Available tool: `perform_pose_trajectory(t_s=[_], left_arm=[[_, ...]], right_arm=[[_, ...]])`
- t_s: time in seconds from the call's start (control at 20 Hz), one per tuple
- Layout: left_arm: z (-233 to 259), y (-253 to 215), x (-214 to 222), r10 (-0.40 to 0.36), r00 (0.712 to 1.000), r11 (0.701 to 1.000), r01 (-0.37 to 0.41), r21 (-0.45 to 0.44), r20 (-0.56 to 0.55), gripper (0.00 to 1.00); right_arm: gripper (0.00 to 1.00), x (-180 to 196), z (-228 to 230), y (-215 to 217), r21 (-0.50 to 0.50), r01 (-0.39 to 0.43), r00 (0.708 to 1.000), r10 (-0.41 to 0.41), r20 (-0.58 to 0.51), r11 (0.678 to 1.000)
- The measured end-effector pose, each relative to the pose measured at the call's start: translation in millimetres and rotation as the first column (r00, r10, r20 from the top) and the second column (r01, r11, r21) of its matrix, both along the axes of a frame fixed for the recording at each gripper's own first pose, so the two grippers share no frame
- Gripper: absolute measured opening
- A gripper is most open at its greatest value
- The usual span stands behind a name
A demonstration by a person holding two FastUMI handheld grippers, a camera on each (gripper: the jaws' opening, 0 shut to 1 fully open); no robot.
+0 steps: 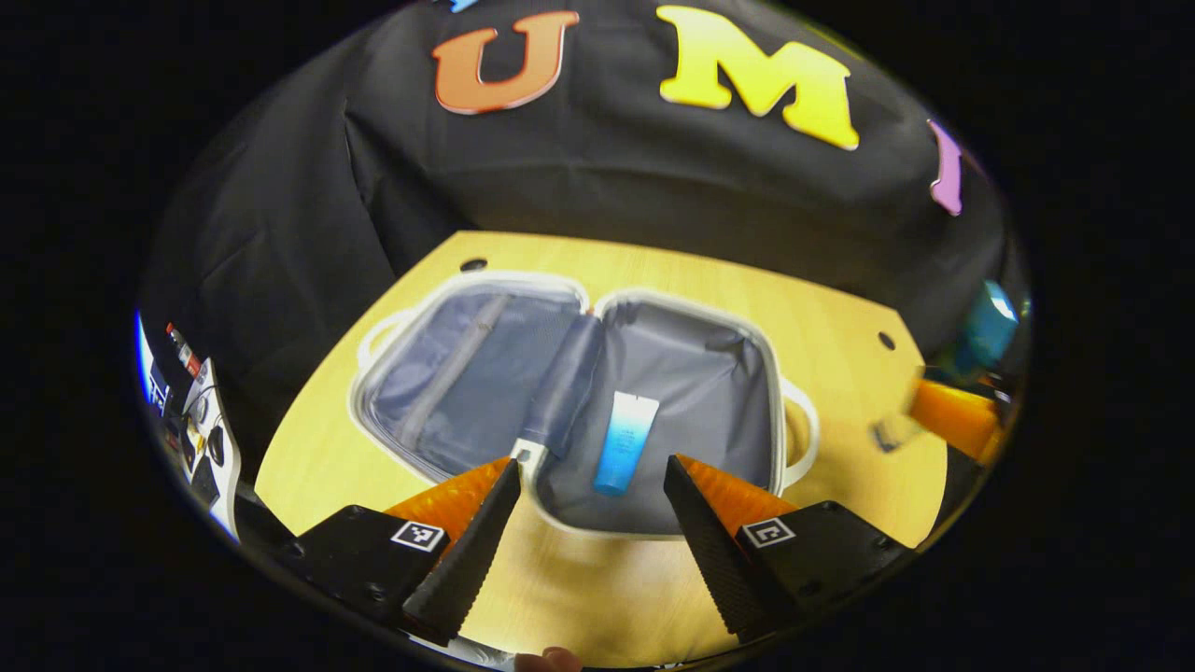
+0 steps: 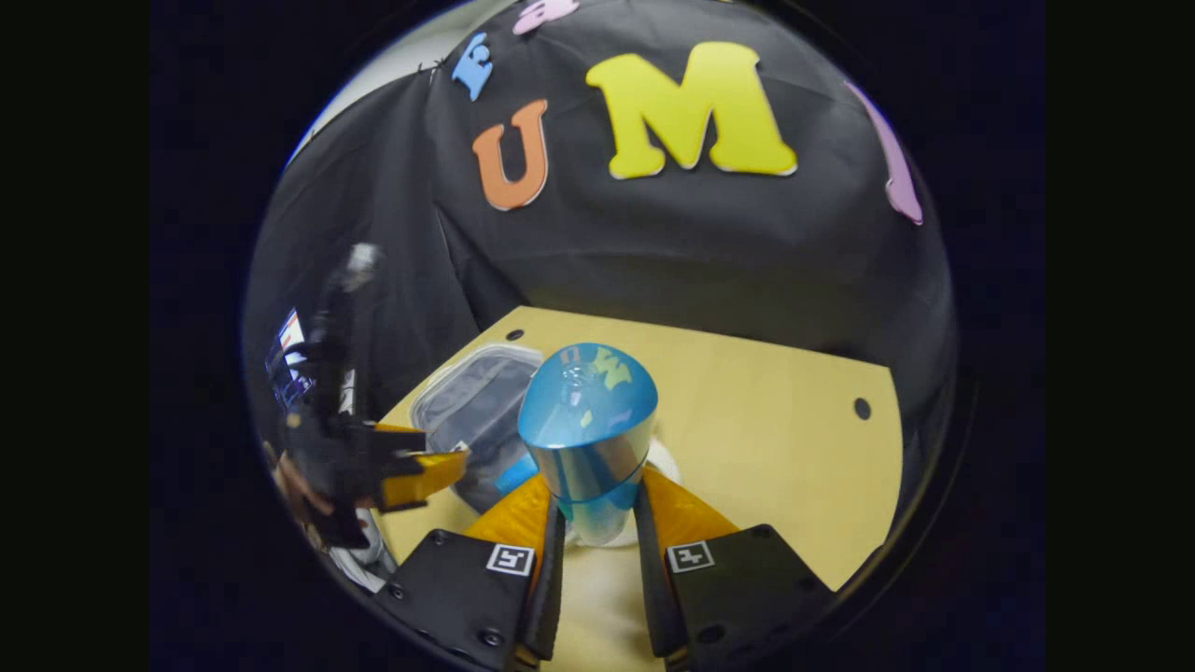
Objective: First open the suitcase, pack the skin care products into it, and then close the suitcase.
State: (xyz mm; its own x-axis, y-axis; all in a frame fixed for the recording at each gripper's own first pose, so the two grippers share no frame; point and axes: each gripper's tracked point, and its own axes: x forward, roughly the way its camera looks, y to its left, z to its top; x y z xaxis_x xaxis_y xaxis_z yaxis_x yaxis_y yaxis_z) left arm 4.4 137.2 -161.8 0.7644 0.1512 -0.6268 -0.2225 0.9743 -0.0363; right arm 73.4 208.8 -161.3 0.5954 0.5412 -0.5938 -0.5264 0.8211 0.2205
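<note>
The white suitcase (image 1: pixel 709 322) lies open and flat on the wooden table, its grey lining showing. A white and blue tube (image 1: pixel 624 441) lies in its right half. My left gripper (image 1: pixel 592 504) is open above the suitcase's near edge, with nothing between its fingers. My right gripper (image 2: pixel 597 523) is shut on a blue bottle with a shiny rounded cap (image 2: pixel 588 420), held upright above the table. In the left gripper view that gripper (image 1: pixel 948 415) and its bottle (image 1: pixel 985 327) are blurred at the far right. The right gripper view shows the suitcase (image 2: pixel 471 401) at left, behind the left gripper (image 2: pixel 411 471).
The wooden table (image 1: pixel 840 308) has small round holes near its far corners. Black cloth walls close in behind it. A white device with cables (image 1: pixel 201 439) stands off the table's left side. A fingertip (image 1: pixel 551 661) shows at the bottom edge.
</note>
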Motion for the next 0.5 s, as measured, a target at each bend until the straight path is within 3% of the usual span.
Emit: perform_pose_trajectory(t_s=[0.2, 0.5], left_arm=[[7.5, 39.9, -36.5, 0.033, 0.996, 0.999, -0.033, -0.006, 0.088, 0.99], [-10.7, 91.2, -67.5, 0.082, 0.994, 0.996, -0.079, -0.052, 0.068, 1.0]], right_arm=[[0.35, 1.3, -75.8, 59.7, -0.058, 0.005, 0.976, -0.017, -0.218, 0.998], [0.35, -11.7, -131.6, 78.6, -0.105, 0.145, 0.886, -0.176, -0.429, 0.984]])
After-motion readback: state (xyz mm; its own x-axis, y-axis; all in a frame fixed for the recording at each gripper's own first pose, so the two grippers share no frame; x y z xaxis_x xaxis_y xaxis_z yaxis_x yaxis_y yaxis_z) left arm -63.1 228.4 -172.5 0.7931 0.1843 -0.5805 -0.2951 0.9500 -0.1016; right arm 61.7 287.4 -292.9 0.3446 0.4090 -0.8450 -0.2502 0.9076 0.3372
